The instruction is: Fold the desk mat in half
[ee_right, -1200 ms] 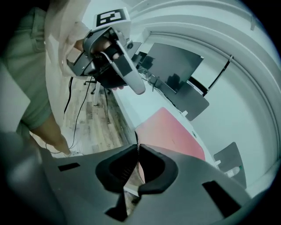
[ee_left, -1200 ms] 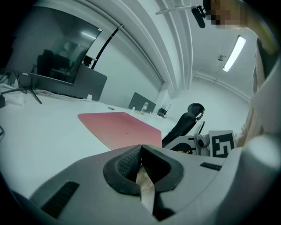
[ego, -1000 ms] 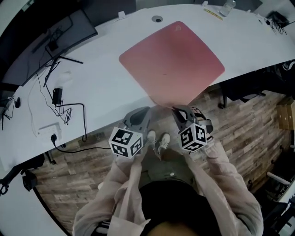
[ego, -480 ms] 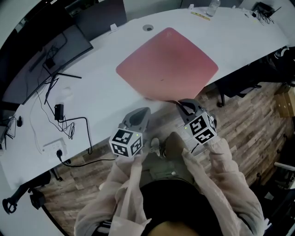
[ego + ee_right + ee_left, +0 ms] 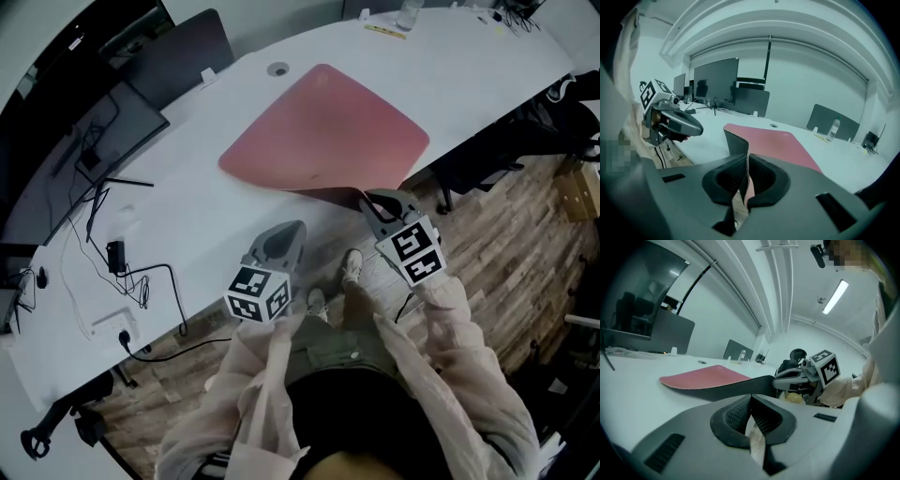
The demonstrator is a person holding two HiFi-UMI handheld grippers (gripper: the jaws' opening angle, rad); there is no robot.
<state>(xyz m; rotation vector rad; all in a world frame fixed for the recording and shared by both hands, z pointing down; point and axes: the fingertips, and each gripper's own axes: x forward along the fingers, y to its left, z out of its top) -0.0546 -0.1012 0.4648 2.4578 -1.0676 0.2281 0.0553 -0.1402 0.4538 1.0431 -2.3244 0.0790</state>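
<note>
A: Right hand-held gripper (image 5: 367, 200) clamped on near corner of desk mat (image 5: 323, 127), corner lifted off surface (image 5: 187, 216). Left hand-held gripper (image 5: 286, 230): jaws together, empty.
B: Fold looks just started. Next, probably carry corner to far side. Mat lies cornerwise, corner pointing near; long axis unclear.

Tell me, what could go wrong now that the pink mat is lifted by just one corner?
1. The right tongs pinch only the near corner of the desk mat; that thin edge could slip out.
2. The left tongs are shut, empty and off the mat, so the fold may go diagonal.
3. The mat might slide on the smooth table instead of folding.
</note>
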